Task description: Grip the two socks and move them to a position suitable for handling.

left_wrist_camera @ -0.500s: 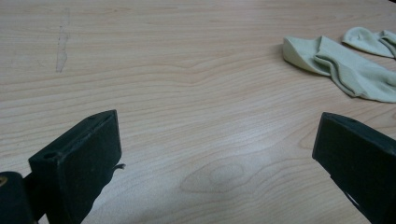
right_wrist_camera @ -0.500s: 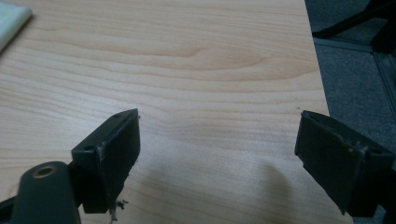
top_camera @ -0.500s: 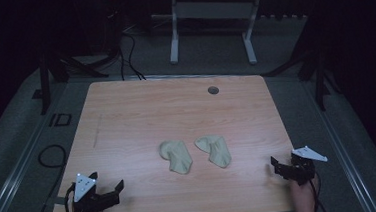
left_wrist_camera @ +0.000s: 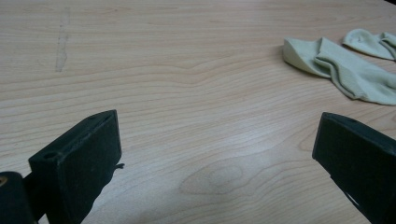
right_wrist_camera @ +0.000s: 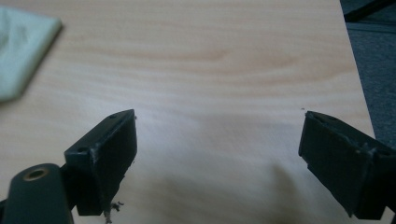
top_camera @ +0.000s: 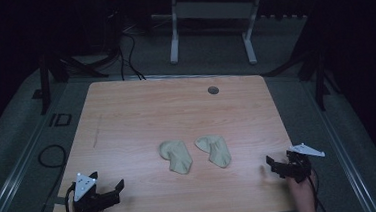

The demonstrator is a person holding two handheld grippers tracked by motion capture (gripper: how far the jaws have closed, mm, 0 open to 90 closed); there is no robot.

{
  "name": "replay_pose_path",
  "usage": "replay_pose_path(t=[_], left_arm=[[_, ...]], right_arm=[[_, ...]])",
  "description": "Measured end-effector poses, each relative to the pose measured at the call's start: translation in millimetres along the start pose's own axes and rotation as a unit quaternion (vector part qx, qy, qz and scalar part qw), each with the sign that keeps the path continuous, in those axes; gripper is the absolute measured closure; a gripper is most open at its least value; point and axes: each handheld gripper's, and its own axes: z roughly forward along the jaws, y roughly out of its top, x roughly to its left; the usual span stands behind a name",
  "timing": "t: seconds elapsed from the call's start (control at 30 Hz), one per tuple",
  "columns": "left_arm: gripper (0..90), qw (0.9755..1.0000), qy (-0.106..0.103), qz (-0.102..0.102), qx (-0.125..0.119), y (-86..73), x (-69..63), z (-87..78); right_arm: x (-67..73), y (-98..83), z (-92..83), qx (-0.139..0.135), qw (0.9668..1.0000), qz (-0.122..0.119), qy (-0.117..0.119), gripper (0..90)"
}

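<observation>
While both hands sit at the near edge of the table, two pale socks lie flat side by side, a bit nearer the near edge than the middle. Left sock and right sock are just beside each other, not touching as far as the high view shows. No containers on the table; nothing is held in anything.

Left tongs sit at the near left corner, jaws spread wide, nothing between them, only bare wood. Grey three-cornered plate on top. In the left gripper view the left tongs point across the table with both socks far off at upper right, the nearer sock and the other sock behind it.

Right tongs sit near the near right corner, close to the right edge, jaws also spread wide and empty. In the right gripper view the right tongs frame bare tabletop; a corner of one sock shows at upper left, well apart from the jaws.

Small round dark hole near the far edge, right of centre. Faint scuff mark toward the left edge. Dark floor around the table; a black cable loops on it at left.
</observation>
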Motion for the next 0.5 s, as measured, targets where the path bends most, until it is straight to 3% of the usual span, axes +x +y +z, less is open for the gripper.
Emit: replay_pose_path(t=[0.17, 0.5], left_arm=[[1.0, 1.0, -0.002, 0.001, 0.001, 0.5, 0.1, -0.3], [1.0, 0.9999, -0.009, 0.003, 0.006, -0.1, -1.3, 0.8]], right_arm=[[22.4, 18.2, 5.8, 0.003, 0.9985, -0.018, 0.051, 13.7], [69.3, 40.9, 33.2, 0.025, 0.9932, -0.056, 0.099, 17.0]])
